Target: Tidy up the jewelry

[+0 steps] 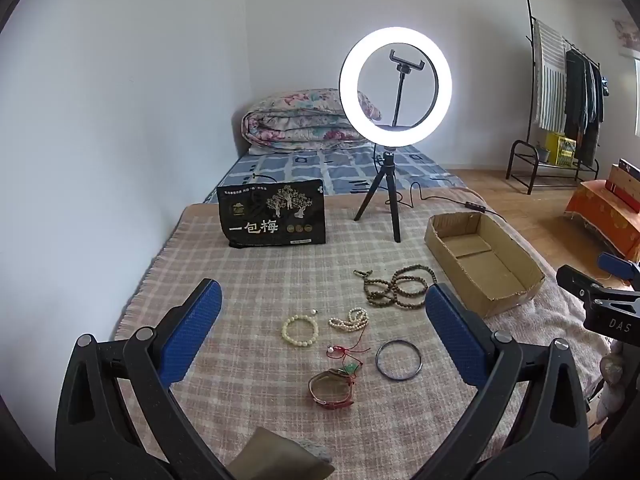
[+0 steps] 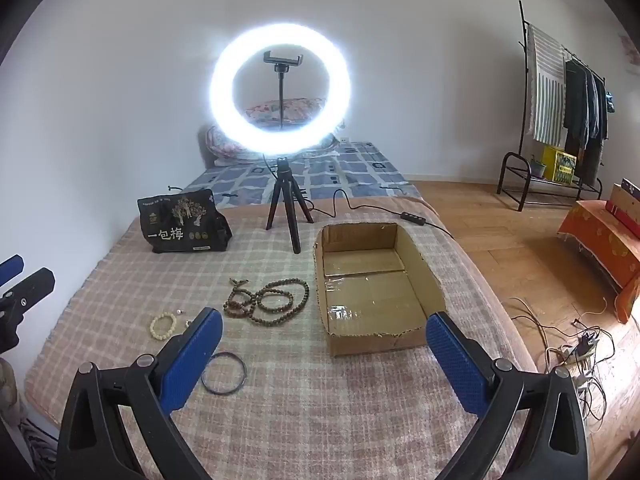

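Observation:
Jewelry lies on a plaid blanket [image 1: 248,288]: a long brown bead necklace [image 1: 394,286] [image 2: 268,300], a cream bead bracelet [image 1: 301,330] [image 2: 163,326], a small pearl bracelet [image 1: 350,319], a red cord with a green charm [image 1: 347,356], a dark bangle [image 1: 399,365] [image 2: 224,373] and a watch with a red strap [image 1: 332,390]. An empty cardboard box [image 1: 516,300] [image 2: 376,340] sits to the right. My left gripper [image 1: 322,332] is open above the jewelry, holding nothing. My right gripper [image 2: 324,348] is open and empty, in front of the box.
A lit ring light on a tripod [image 1: 394,84] [image 2: 280,88] stands at the back, its cable trailing right. A black snack bag [image 1: 272,212] [image 2: 180,222] stands at the back left. Floor cables [image 2: 576,344] and a clothes rack [image 2: 560,100] are at right.

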Action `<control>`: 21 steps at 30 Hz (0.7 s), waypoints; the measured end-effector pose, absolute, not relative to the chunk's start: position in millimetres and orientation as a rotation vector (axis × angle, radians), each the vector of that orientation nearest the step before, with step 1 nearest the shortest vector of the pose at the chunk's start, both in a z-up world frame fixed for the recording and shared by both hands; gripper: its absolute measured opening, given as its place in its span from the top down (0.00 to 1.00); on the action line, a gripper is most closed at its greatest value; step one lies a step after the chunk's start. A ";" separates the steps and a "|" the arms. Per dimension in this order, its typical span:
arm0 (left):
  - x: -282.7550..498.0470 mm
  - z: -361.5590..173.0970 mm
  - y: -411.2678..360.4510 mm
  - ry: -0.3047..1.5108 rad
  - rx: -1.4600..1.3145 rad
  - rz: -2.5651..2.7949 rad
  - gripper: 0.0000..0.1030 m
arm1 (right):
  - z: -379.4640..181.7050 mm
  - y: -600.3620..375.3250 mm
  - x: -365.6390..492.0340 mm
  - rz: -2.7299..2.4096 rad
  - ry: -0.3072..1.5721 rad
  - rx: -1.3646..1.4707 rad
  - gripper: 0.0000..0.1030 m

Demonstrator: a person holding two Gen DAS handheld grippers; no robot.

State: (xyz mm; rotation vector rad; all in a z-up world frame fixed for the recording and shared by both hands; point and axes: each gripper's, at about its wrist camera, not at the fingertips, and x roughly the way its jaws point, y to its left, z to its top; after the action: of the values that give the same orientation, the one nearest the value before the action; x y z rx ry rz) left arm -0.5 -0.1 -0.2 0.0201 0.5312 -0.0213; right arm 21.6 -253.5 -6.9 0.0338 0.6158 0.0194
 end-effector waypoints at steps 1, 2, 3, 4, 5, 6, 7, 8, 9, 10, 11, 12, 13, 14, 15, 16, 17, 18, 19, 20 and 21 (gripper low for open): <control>-0.3 -0.6 -0.5 0.533 0.022 -0.025 0.00 | -6.9 -253.4 21.5 0.021 0.616 0.032 0.00; 0.1 -1.2 -0.9 0.536 0.024 -0.029 0.00 | -7.0 -253.2 21.5 0.023 0.617 0.031 0.00; 0.8 -1.8 -1.3 0.539 0.026 -0.035 0.00 | -7.3 -252.8 21.6 0.026 0.618 0.029 0.00; 1.9 -2.5 -1.7 0.543 0.029 -0.040 0.00 | -7.6 -252.3 21.7 0.029 0.620 0.027 0.00; 3.3 -3.2 -1.9 0.546 0.031 -0.043 0.00 | -6.6 -254.1 22.5 0.031 0.622 0.024 0.00; 1.1 2.5 2.0 0.517 0.023 -0.016 0.00 | -7.0 -254.8 22.1 0.025 0.620 0.030 0.00; -0.4 1.7 0.4 0.511 0.026 -0.010 0.00 | -7.0 -254.8 22.0 0.026 0.621 0.029 0.00; -0.4 1.8 0.3 0.511 0.026 -0.010 0.00 | -7.0 -254.8 21.2 0.022 0.620 0.029 0.00; -0.9 1.3 -0.5 0.510 0.027 -0.007 0.00 | -6.5 -255.8 20.5 0.021 0.618 0.030 0.00; -0.5 4.7 1.0 0.511 0.027 -0.006 0.00 | -7.2 -257.7 19.0 0.020 0.615 0.031 0.00; -0.3 5.0 0.7 0.512 0.026 -0.006 0.00 | -7.7 -258.2 19.4 0.021 0.615 0.030 0.00; 0.1 5.1 0.3 0.514 0.027 -0.005 0.00 | -8.9 -256.9 18.8 0.020 0.613 0.030 0.00; 0.5 5.2 -0.2 0.515 0.027 -0.005 0.00 | -8.9 -256.3 18.8 0.019 0.612 0.030 0.00; 1.0 5.3 -0.8 0.517 0.028 -0.004 0.00 | -9.0 -255.4 19.3 0.019 0.612 0.027 0.00; 1.6 5.4 -1.4 0.519 0.028 -0.005 0.00 | -7.5 -254.9 20.9 0.012 0.616 0.026 0.00; 2.3 5.5 -2.1 0.521 0.028 -0.006 0.00 | -7.4 -254.8 21.2 0.012 0.617 0.025 0.00; 3.1 5.7 -2.9 0.523 0.028 -0.007 0.00 | -7.4 -254.9 21.2 0.012 0.617 0.024 0.00; -2.8 3.9 1.0 0.509 0.026 -0.009 0.00 | -7.8 -254.7 21.4 0.012 0.618 0.026 0.00; -2.1 3.0 1.0 0.509 0.024 -0.007 0.00 | -7.9 -254.7 21.4 0.013 0.618 0.026 0.00; -2.1 3.1 1.0 0.510 0.024 -0.008 0.00 | -8.0 -254.5 21.3 0.013 0.618 0.026 0.00; -1.9 3.2 0.9 0.512 0.024 -0.009 0.00 | -8.5 -254.2 21.7 0.013 0.619 0.025 0.00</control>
State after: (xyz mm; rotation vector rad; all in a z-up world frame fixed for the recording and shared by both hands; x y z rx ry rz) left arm -1.9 0.9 3.2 0.0235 0.5121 -0.0090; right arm 21.7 -254.2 -8.5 0.0253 0.6188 0.0125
